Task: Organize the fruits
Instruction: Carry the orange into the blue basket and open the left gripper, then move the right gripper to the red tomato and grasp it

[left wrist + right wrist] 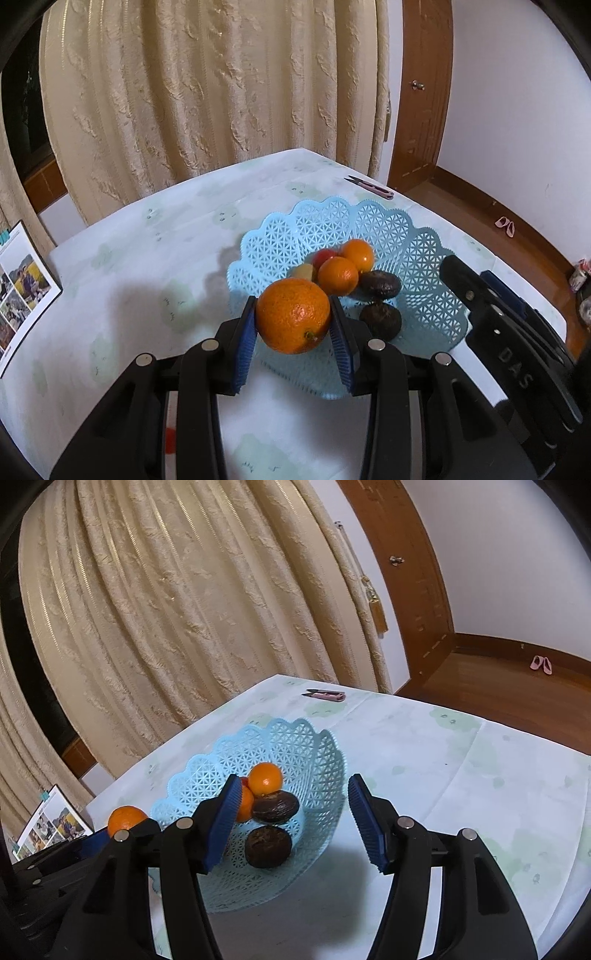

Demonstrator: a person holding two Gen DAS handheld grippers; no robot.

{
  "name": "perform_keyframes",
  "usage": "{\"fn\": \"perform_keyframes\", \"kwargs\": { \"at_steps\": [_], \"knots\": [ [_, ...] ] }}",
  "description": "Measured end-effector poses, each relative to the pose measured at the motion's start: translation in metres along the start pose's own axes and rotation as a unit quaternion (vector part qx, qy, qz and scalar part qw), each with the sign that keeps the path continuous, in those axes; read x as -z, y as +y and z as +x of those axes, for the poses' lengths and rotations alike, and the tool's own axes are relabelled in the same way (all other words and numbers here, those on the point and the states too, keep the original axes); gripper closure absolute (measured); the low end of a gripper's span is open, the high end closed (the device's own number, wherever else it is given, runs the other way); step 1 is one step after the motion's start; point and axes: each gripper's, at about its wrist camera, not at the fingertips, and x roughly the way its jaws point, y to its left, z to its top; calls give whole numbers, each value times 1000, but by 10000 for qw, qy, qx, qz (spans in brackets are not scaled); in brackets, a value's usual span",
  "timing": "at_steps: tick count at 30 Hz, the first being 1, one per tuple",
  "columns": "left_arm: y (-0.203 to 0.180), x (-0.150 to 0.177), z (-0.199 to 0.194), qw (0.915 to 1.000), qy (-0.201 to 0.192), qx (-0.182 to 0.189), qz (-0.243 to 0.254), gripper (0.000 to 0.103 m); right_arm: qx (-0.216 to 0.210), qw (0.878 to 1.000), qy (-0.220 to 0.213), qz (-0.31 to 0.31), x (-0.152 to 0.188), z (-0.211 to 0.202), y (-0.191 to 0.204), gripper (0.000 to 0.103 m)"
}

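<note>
The large orange [293,315] sits clamped between the blue pads of the left hand-held gripper [293,325], held clear of the tabletop [147,258] and just short of the near rim of the blue lattice basket [295,229]. Straight ahead of those pads, inside the basket, lie two smaller oranges [338,275], a red fruit [325,256] and a pale one beside it, and two dark brown fruits [380,319] nearer the right side. The right hand-held gripper [291,819] hangs over the basket's right part with its jaws standing wide and nothing between them; the dark fruits lie just beyond its pads.

The step in hand looks like setting the orange into the basket. To do it well, carry it over the rim before lowering, aim for the bare lattice on the near left side, and release low so it settles rather than rolls into the pile. Keeping the right hand-held gripper clear avoids a knock.
</note>
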Motion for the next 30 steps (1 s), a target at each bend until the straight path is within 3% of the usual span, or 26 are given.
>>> {"fn": "perform_keyframes", "kwargs": {
  "at_steps": [7,9,11,18,26,30],
  "knots": [
    [-5,-5,7,9999,-72,-78,74,64,126,9996,-126,201,-3,-4,-10,34],
    [-3,-5,5,9998,-142,-132,54,54,145,9996,-147,196,-3,-5,-10,33],
    [-2,-6,2,9994,-255,-218,50,35,159,9996,-155,197,-4,-5,-10,33],
    [-5,-6,-11,9968,-518,-536,272,30,204,9992,-252,245,-5,-8,-12,33],
    [-4,0,-26,9901,-769,-1052,530,26,224,9985,-457,-201,-1,-14,5,32],
    [0,3,-32,9882,-788,-1202,536,24,193,9977,-529,-371,2,-17,12,27]
  ]
}}
